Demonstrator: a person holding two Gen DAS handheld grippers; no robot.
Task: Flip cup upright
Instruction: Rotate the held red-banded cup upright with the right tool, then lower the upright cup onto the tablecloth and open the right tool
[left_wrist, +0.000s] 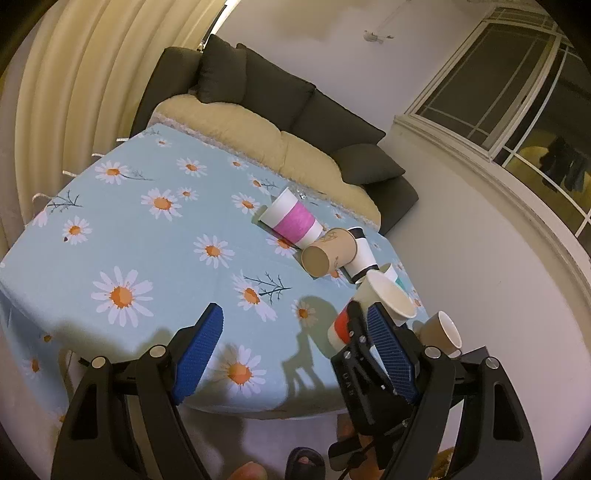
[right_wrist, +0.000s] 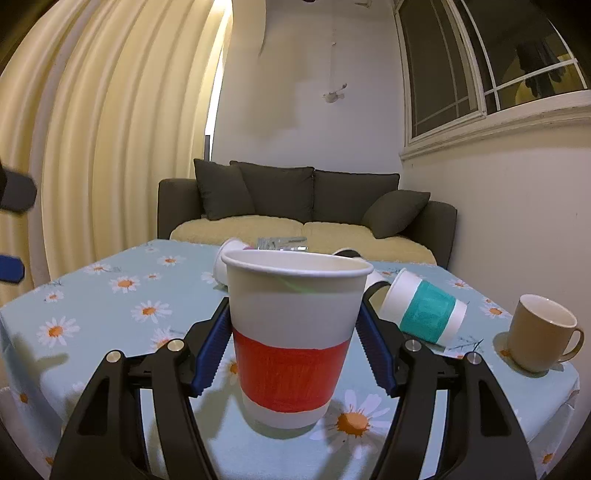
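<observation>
A white paper cup with a red band stands upright on the daisy tablecloth, its base on the cloth. My right gripper is around it, blue pads against both sides. The cup also shows in the left wrist view, partly hidden by the right gripper's black body. My left gripper is open and empty, above the table's near edge, left of the cup.
A teal-banded cup, a pink-banded cup, a brown cup and a black-and-white cup lie on their sides. A tan mug stands upright near the right edge. A dark sofa is behind.
</observation>
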